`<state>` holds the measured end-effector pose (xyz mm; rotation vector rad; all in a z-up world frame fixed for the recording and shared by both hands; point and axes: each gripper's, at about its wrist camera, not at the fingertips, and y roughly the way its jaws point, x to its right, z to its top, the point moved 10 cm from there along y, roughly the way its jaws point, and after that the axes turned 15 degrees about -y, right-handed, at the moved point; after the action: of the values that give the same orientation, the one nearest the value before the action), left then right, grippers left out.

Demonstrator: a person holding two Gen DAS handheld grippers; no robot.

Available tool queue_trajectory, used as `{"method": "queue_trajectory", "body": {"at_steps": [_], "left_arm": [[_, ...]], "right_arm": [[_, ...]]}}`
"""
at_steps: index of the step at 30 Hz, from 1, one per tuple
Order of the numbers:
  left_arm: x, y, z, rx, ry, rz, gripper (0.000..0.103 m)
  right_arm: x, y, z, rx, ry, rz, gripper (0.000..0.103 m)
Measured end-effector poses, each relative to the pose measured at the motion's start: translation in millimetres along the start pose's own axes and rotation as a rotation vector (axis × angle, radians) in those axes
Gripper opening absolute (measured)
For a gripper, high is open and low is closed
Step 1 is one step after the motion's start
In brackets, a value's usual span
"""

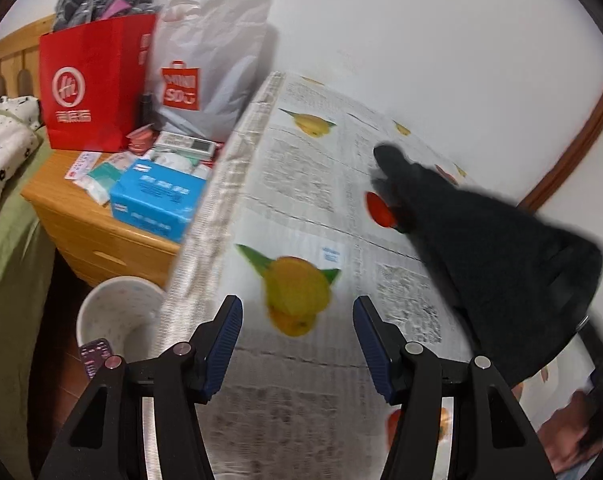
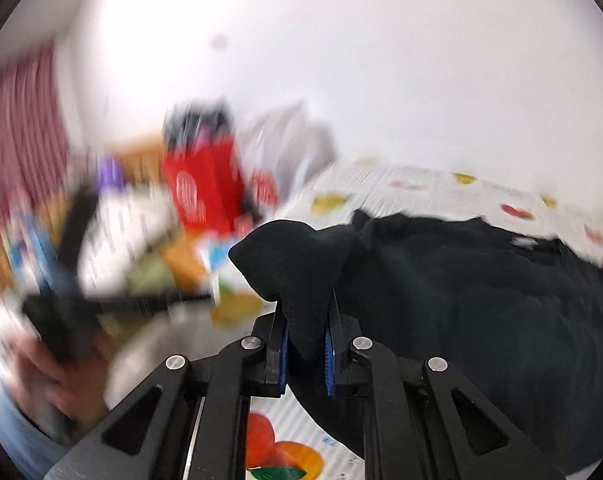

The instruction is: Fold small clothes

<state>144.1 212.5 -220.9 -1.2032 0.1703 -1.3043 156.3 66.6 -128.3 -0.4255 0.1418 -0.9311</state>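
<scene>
Clamped in the right gripper (image 2: 306,350), a black garment (image 2: 441,300) is being lifted for folding; the left gripper (image 1: 297,344), parted and empty, is judged needed at another edge.

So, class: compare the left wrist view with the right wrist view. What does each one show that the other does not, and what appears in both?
Only the left wrist view shows the left gripper, jaws apart with nothing between them, a blue box on a wooden nightstand, and a white bin.

Only the right wrist view shows the right gripper clamped on a fold of the black garment.

Both show that garment, the fruit-print table cover and the red bag.
</scene>
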Motion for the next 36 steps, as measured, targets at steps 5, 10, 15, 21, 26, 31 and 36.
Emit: {"method": "queue_trajectory", "body": {"at_steps": [5, 10, 15, 21, 26, 31, 36], "left_arm": [[46, 7, -24, -0.031, 0.085, -0.077, 0.055], [105, 13, -62, -0.075, 0.221, -0.16, 0.06], [156, 21, -116, -0.145, 0.371, -0.223, 0.065], [184, 45, -163, -0.21, 0.472, -0.198, 0.065], [195, 67, -181, -0.209, 0.5, -0.131, 0.065], [198, 74, -177, -0.132, 0.535, -0.01, 0.068], [198, 76, -174, -0.129, 0.509, 0.009, 0.068]], "right_arm": [[96, -56, -14, 0.13, 0.31, -0.087, 0.013], [160, -69, -74, 0.049, 0.435, -0.226, 0.013], [185, -63, -136, -0.061, 0.512, -0.224, 0.013], [186, -61, -148, -0.067, 0.541, -0.185, 0.013], [185, -62, -139, -0.061, 0.508, -0.173, 0.013], [183, -73, -121, -0.035, 0.447, -0.145, 0.013], [185, -116, -88, 0.158, 0.381, -0.126, 0.012]]}}
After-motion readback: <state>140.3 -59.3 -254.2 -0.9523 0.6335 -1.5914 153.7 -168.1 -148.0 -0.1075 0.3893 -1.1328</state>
